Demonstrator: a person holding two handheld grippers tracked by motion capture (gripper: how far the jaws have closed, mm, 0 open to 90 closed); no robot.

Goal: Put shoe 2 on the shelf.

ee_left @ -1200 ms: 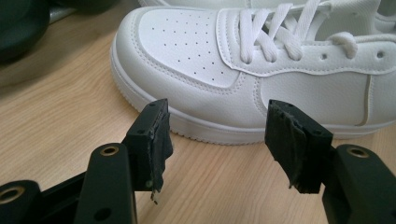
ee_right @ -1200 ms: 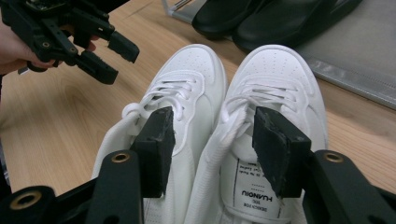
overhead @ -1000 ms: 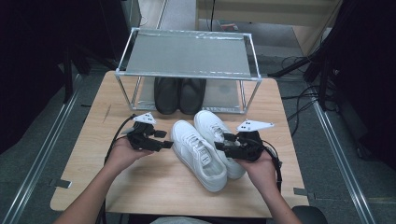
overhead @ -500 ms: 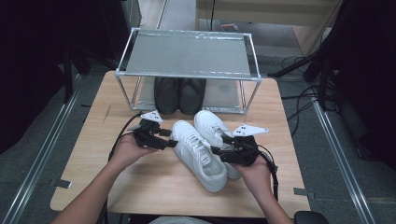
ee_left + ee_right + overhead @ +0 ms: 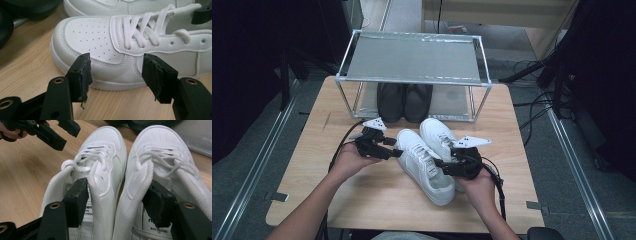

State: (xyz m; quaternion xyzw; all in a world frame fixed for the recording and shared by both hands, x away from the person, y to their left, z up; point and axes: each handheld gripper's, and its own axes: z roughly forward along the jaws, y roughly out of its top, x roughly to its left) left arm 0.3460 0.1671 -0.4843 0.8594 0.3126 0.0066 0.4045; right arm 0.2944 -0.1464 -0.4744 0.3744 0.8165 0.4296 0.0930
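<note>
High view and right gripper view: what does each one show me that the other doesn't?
High view: the rack's top shelf, the person's forearms, the floor. Right gripper view: printed insoles, and a jaw of the right tongs inside each of the white shoes, the inner collars between them; these jaws have just been opening. Shared: the white shoes, the open left tongs, the wooden table.

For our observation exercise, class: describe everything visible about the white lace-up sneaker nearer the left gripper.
The white lace-up sneaker looks like smooth leather, with a perforated toe, stitched panels, white laces and a thick white sole. It lies flat on the wooden table, toe toward the metal shelf rack, beside its twin. The right gripper has one jaw inside its opening; the open left gripper faces its side.
</note>
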